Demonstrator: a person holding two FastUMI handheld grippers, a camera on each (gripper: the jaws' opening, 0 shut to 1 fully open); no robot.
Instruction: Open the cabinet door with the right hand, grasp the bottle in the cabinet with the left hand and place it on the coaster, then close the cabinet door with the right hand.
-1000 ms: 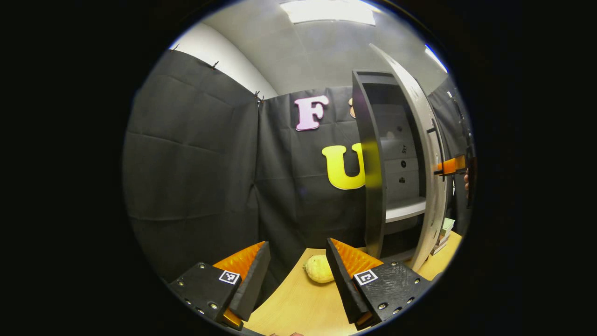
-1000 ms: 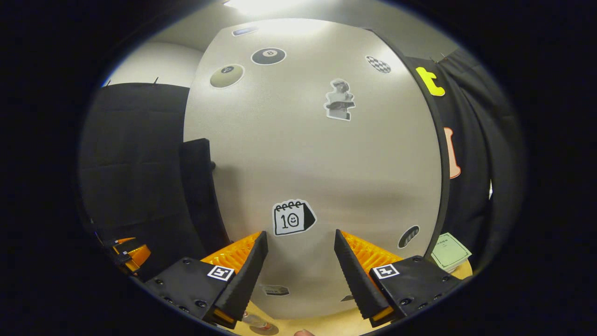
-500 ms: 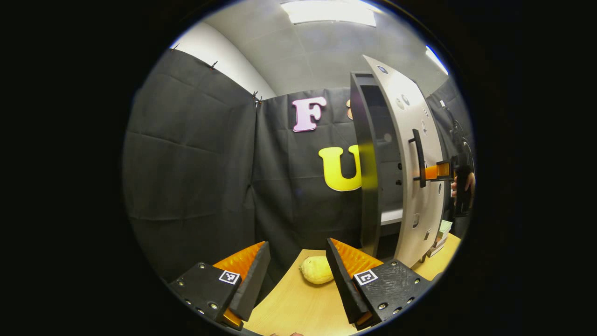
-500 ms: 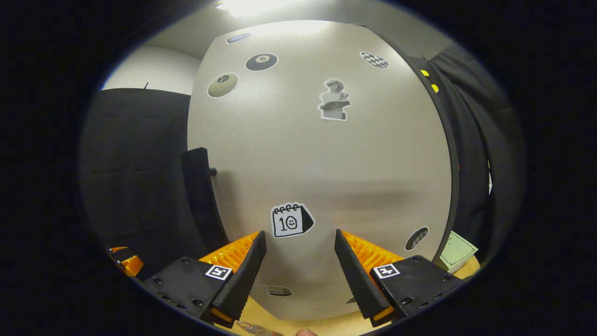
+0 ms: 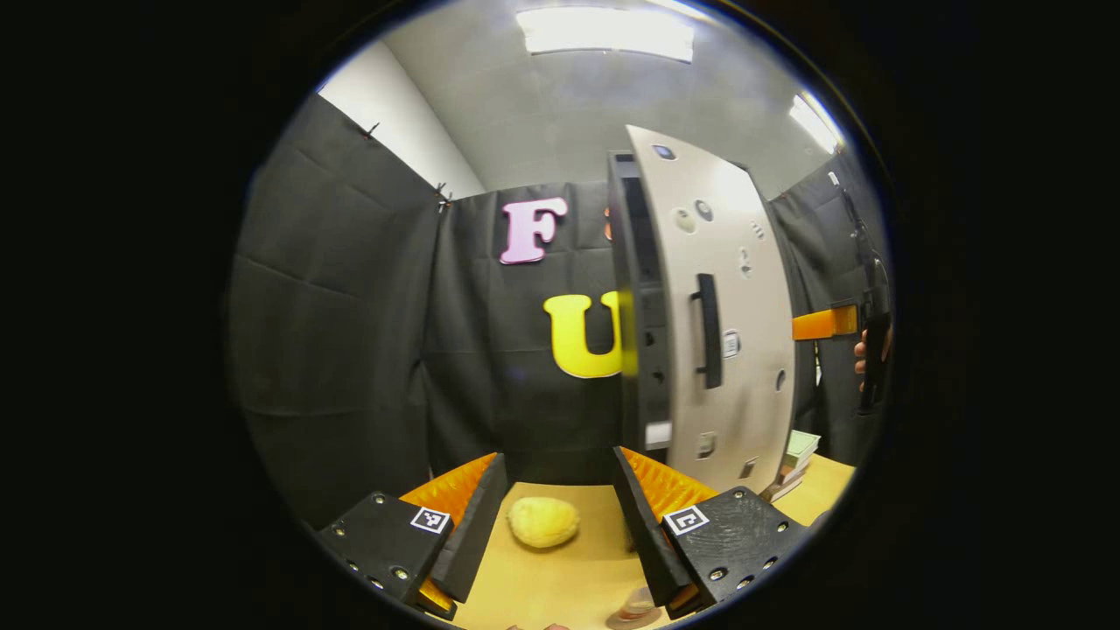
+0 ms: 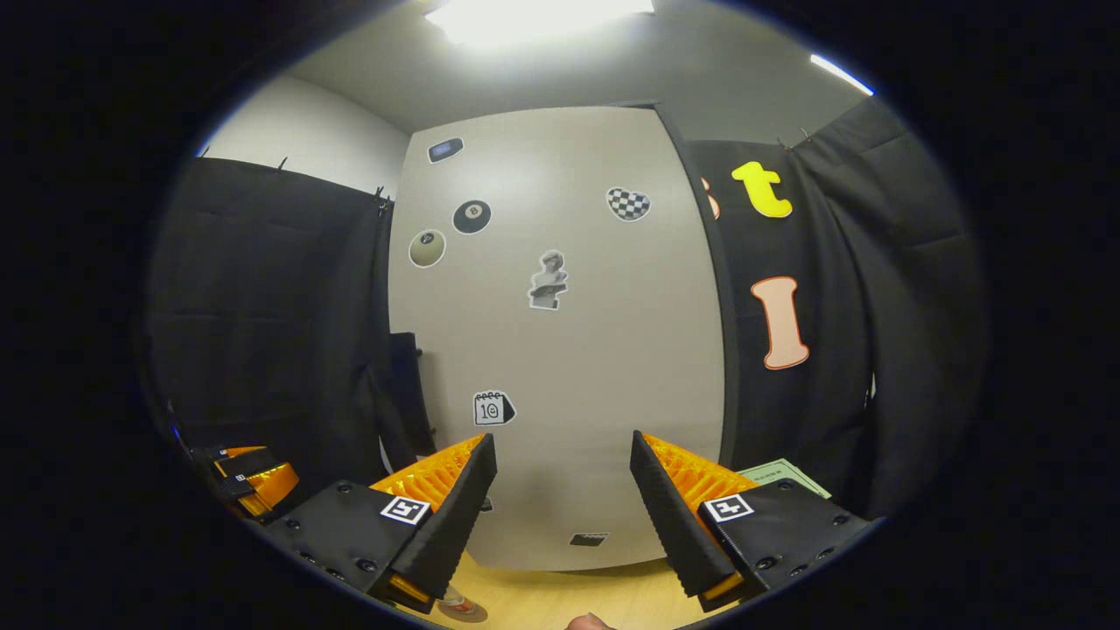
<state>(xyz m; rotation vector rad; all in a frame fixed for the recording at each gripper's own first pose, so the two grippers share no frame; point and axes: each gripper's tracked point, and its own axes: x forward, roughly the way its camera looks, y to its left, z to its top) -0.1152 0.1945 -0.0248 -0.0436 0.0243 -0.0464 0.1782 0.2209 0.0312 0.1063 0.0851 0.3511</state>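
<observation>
A second ago the cabinet door (image 5: 735, 324) stood wide and we could see the shelves inside; now it has swung almost flat against the cabinet (image 5: 632, 297), with only a thin dark gap left along its handle (image 5: 707, 331) side in the left gripper view. In the right gripper view the door's stickered face (image 6: 560, 350) has drawn farther off than it was half a second ago, and our right tongs (image 6: 560, 486) stand wide apart with nothing between them, clear of the door. Our left tongs (image 5: 556, 499) are likewise wide and empty, low over the table (image 5: 560, 577), with a yellowish lumpy object (image 5: 542, 521) lying between them farther off. At the very bottom edge of each view we glimpse something pale on a round reddish base, probably the bottle on the coaster (image 6: 455, 605), though it is too cropped to be sure. We judge the task nearly finished: the placing looks done, and the door may need one last push to seat fully.
</observation>
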